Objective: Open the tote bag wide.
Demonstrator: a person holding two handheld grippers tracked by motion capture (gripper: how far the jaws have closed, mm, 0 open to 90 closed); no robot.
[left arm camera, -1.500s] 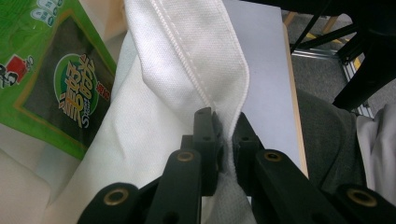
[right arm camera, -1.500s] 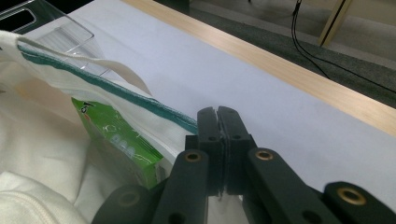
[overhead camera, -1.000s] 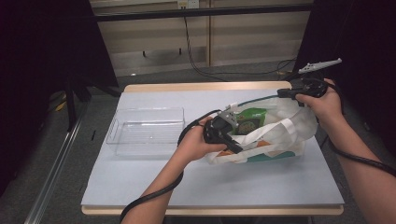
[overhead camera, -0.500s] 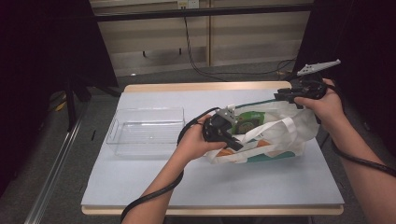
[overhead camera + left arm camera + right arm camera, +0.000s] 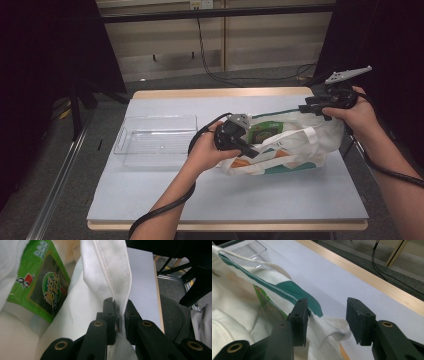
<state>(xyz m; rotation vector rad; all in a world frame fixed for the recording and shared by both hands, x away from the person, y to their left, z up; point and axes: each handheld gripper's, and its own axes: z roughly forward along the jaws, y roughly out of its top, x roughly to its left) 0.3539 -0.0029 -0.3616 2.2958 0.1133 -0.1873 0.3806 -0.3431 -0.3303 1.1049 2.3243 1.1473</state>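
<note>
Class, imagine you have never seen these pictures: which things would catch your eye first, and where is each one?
The white tote bag lies right of centre on the table, a green packet showing in its mouth. The left gripper is shut on the bag's hem; the right gripper at its far end has just been opening, cloth loose between its jaws. A clear tray sits left.

A white cloth tote bag (image 5: 295, 145) with teal and orange print lies slumped on its side at the table's three o'clock side, mouth open toward nine o'clock. Its white strap (image 5: 110, 270) stands up, pinched. A green snack packet (image 5: 263, 131) sits inside the mouth.
</note>
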